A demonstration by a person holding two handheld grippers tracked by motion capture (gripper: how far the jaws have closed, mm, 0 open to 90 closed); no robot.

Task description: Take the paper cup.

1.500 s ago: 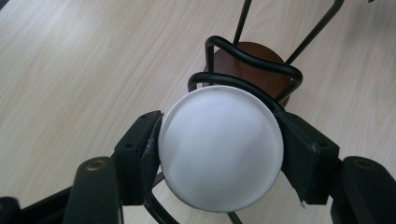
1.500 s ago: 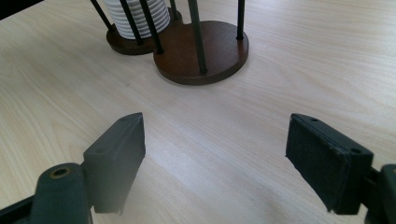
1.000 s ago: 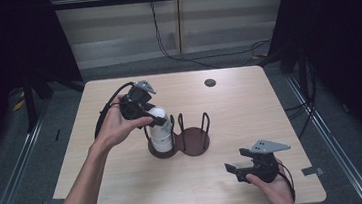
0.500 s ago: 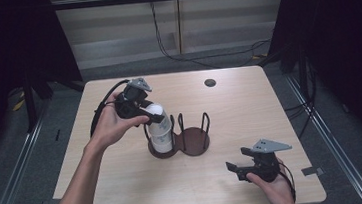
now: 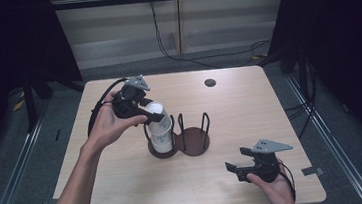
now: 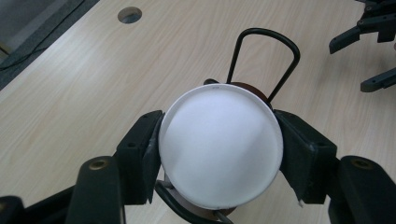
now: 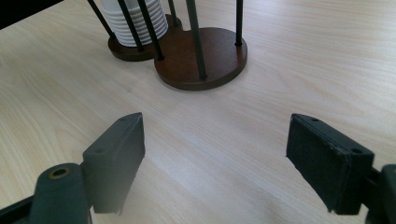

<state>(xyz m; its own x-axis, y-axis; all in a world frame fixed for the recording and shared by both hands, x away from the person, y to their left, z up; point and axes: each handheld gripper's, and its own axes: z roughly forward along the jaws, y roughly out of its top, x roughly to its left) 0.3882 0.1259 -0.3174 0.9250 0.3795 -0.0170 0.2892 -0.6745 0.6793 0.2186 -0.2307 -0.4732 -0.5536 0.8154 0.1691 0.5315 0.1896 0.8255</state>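
High view: our left gripper (image 5: 156,115) pinches the top white cup (image 5: 160,126) of the stack in the wire holder (image 5: 193,143).

Left gripper view: both pads press the cup's rim (image 6: 219,149); we should lift straight up between the wires.

Right gripper view: our right gripper (image 7: 215,158) stands spread and empty, the holder ahead of its fingers.
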